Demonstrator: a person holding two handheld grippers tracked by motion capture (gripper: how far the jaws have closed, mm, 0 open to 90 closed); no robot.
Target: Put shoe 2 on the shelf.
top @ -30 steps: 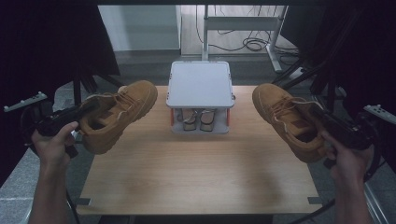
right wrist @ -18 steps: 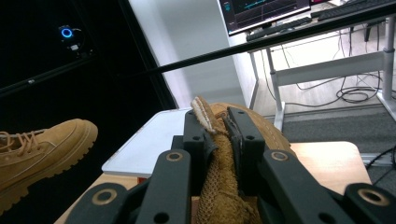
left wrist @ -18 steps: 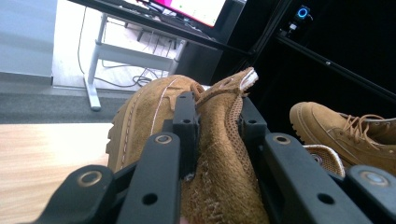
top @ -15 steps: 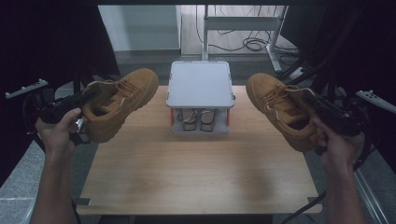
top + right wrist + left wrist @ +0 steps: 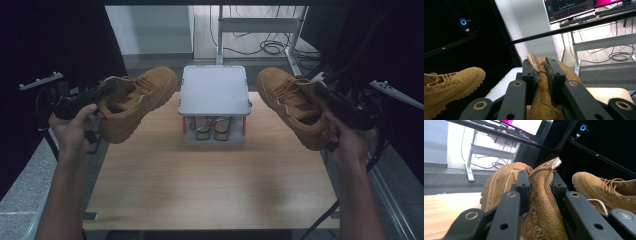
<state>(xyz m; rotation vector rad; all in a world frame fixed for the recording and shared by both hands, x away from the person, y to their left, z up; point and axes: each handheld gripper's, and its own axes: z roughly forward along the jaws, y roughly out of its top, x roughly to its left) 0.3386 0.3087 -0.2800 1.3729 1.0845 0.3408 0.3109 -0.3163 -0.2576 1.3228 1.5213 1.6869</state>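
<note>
Both boots have risen and swung inward toward the white rack (image 5: 215, 90) since a second ago. I see my left gripper (image 5: 539, 185) clamped on the left boot (image 5: 137, 100) collar, my right gripper (image 5: 541, 70) pinching the right boot (image 5: 295, 105) collar; each boot hangs off the table (image 5: 210, 190), flanking the rack

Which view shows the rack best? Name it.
The high view: the rack shows whole, white top, shoes on its lower shelf. The right gripper view catches a white corner behind the jaws. The left gripper view gives nothing clear of it.
</note>
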